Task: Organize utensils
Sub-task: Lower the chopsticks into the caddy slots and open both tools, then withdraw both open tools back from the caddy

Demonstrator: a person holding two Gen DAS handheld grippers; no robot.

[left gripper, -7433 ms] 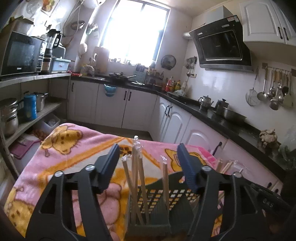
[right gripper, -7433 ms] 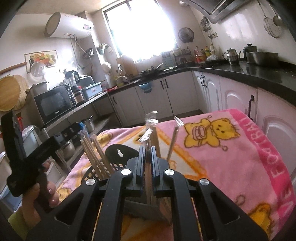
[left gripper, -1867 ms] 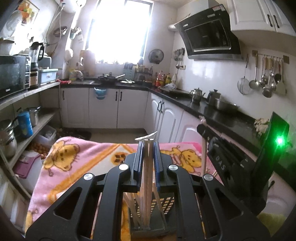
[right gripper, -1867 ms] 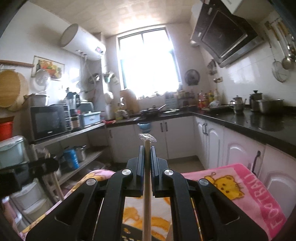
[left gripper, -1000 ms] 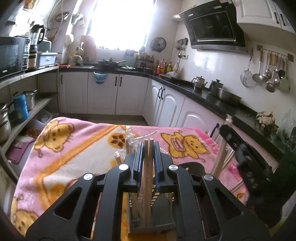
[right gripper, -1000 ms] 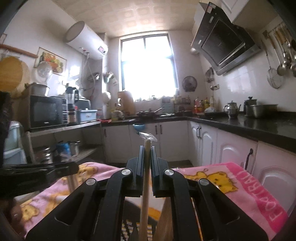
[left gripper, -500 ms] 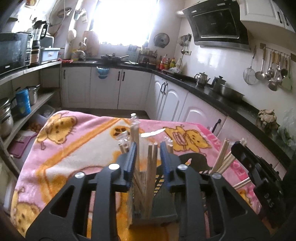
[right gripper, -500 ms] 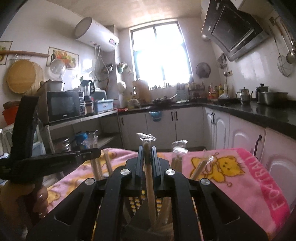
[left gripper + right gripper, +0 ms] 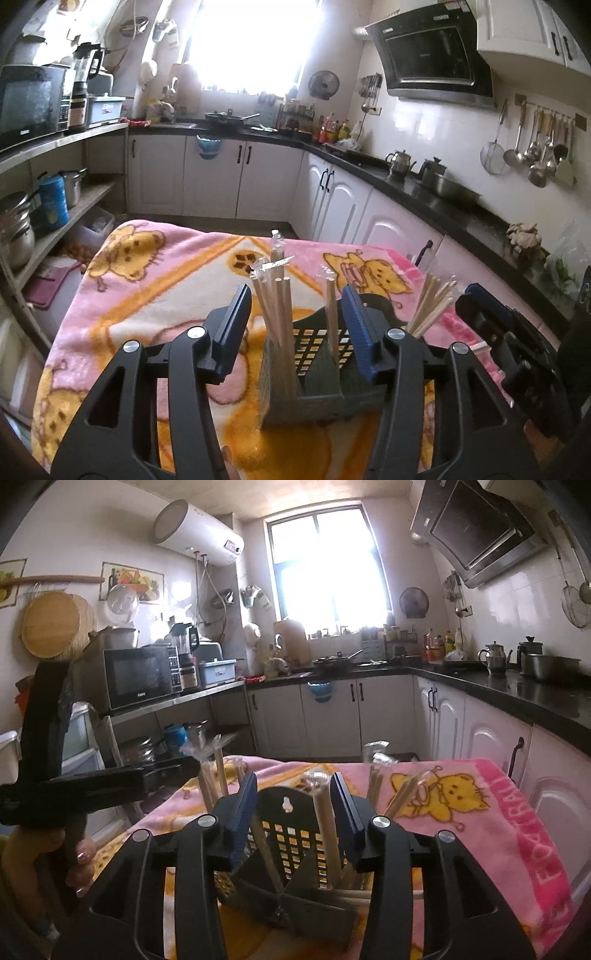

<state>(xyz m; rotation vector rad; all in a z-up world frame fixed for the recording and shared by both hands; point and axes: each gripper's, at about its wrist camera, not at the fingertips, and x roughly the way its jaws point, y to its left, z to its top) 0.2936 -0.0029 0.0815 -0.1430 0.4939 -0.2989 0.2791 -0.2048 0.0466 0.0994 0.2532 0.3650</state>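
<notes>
A dark grey perforated utensil holder [image 9: 314, 373] stands on a pink cartoon blanket [image 9: 155, 295]. Several wrapped wooden chopsticks [image 9: 275, 295] stand upright in its compartments. My left gripper [image 9: 295, 325] is open and empty, its jaws either side of the holder's left part. In the right wrist view the holder [image 9: 291, 878] sits right in front. My right gripper [image 9: 293, 812] is open and empty around a wrapped chopstick pair [image 9: 325, 830] that stands in the holder. More chopsticks [image 9: 402, 794] lean to the right. The left gripper's body [image 9: 92, 779] shows at the left.
The blanket [image 9: 517, 830] covers a table in a kitchen. White cabinets and a black counter [image 9: 424, 181] run along the back and right. Shelves with pots and a microwave [image 9: 29, 99] stand at the left. The right gripper's body [image 9: 509, 339] is close at the right.
Both grippers have opened and let go of their chopsticks, which now stand in the holder. Both grippers have lowered toward the holder.
</notes>
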